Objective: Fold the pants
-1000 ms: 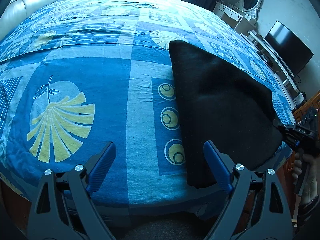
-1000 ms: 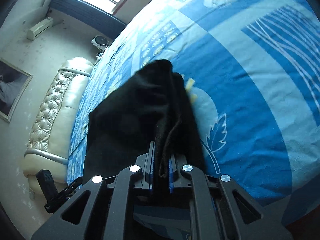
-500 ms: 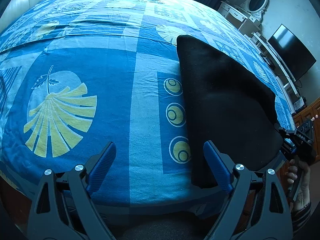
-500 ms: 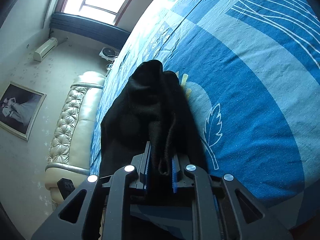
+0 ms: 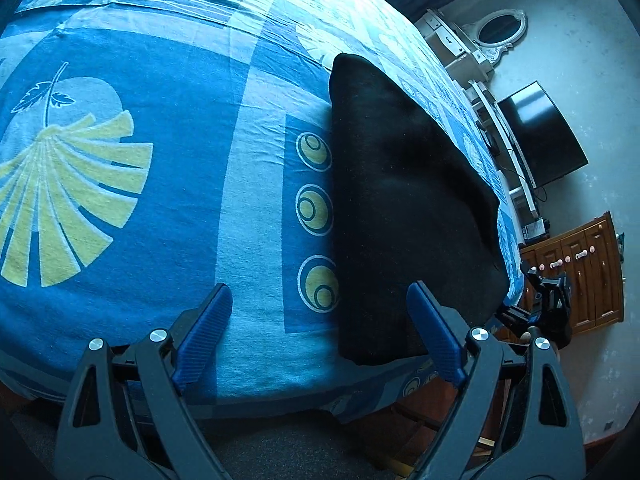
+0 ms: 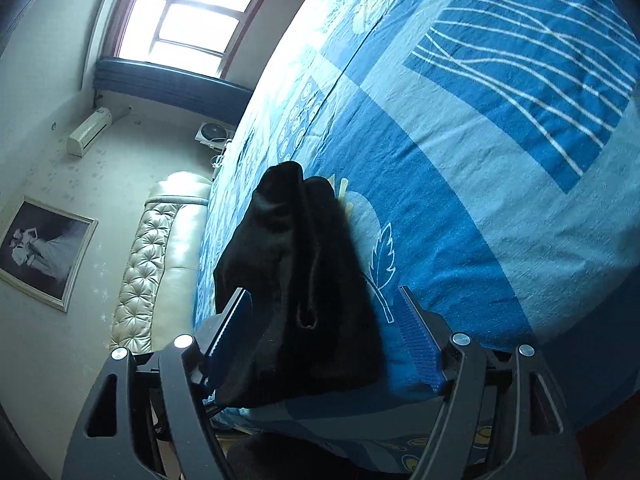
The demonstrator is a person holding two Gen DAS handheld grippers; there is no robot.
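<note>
Black pants lie folded in a long strip on the blue patterned bedspread, running from the near bed edge away to the right. My left gripper hovers open over the bed edge, its right finger above the pants' near left corner, nothing between the pads. In the right wrist view the pants bunch between the fingers of my right gripper, whose jaws are opening; the pads stand apart from the cloth. The right gripper also shows beyond the pants' far corner.
The bed's near edge drops to the floor below the grippers. A wooden cabinet, a television and a white dresser with mirror stand at the right. A cream tufted headboard and a window lie beyond the bed.
The right gripper was shut on the pants' edge and has opened wide, letting the cloth drop onto the bed. The left gripper tilted down and shifted a little, staying open.
</note>
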